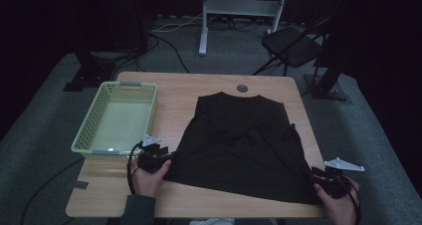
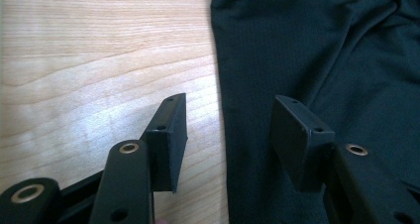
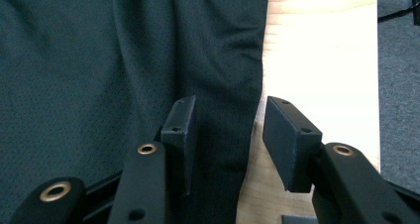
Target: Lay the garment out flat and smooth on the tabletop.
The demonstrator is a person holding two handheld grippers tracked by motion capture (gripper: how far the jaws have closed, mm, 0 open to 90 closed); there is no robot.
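A black sleeveless shirt [image 1: 239, 135] lies spread flat on the wooden table [image 1: 169, 90], neck toward the far edge. My left gripper [image 1: 169, 159] sits at the shirt's near left corner, held by a hand. In the left gripper view the shirt [image 2: 322, 50] has its side edge running between the open jaws of the left gripper [image 2: 230, 135], and the pads do not press on it. My right gripper [image 1: 312, 174] is at the near right corner. In the right gripper view the shirt [image 3: 99, 60] has its edge between the parted jaws of the right gripper [image 3: 230, 135], also unpressed.
A pale yellow slotted basket [image 1: 89, 120] stands at the table's left side, just beyond the left hand. A round cable hole [image 1: 242, 88] sits near the far edge. A folding chair [image 1: 293, 46] and a white stand [image 1: 204, 21] stand on the floor behind.
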